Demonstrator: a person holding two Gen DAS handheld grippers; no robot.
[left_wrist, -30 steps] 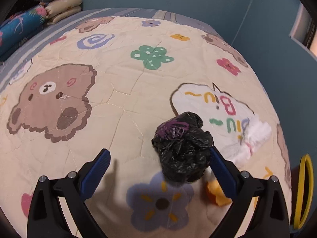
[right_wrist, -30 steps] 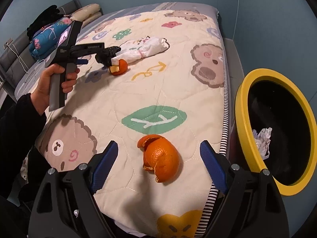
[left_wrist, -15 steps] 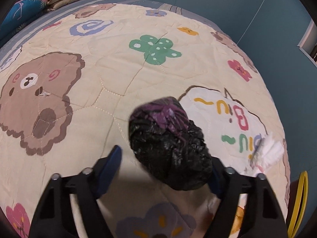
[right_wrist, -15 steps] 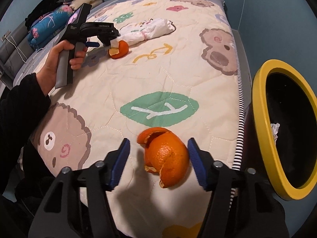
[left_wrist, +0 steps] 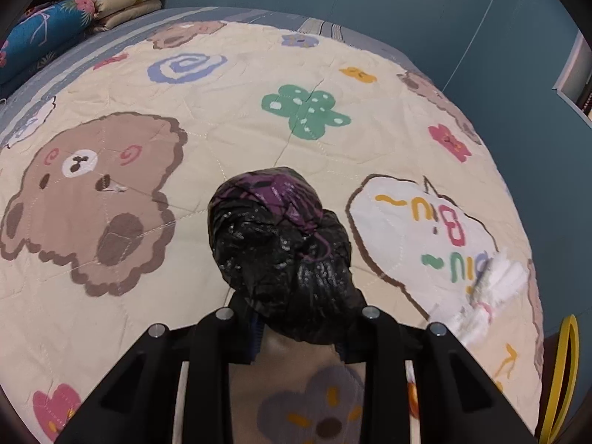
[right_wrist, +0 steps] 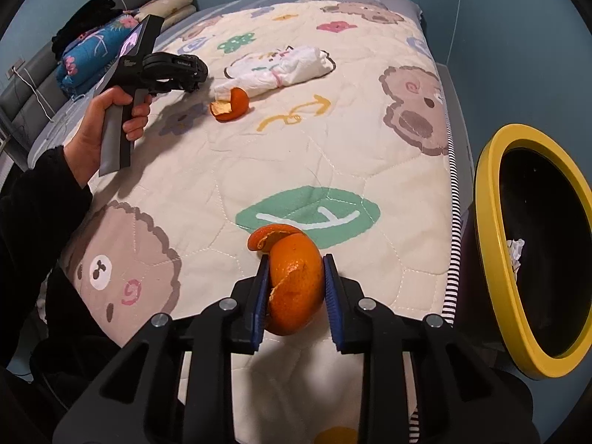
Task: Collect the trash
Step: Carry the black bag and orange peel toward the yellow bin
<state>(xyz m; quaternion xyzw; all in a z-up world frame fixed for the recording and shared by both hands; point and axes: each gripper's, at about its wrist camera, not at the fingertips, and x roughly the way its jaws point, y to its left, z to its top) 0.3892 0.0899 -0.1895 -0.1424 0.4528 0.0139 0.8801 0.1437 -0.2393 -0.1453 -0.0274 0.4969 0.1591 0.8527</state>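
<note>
My left gripper is shut on a crumpled black plastic bag with purple marks and holds it just above the quilt; the bag hides the fingertips. My right gripper is shut on an orange peel near the bed's front right edge. In the right wrist view the left gripper shows at the far left, held by a hand. A second orange peel and a crumpled white tissue lie on the quilt beside it. The tissue also shows in the left wrist view.
A black bin with a yellow rim stands right of the bed, white paper inside it. Its rim shows in the left wrist view. Pillows and folded bedding lie at the bed's far left. Blue walls surround the bed.
My left gripper moved forward and closed on the black bag. My right gripper moved forward and closed on the near orange peel.
</note>
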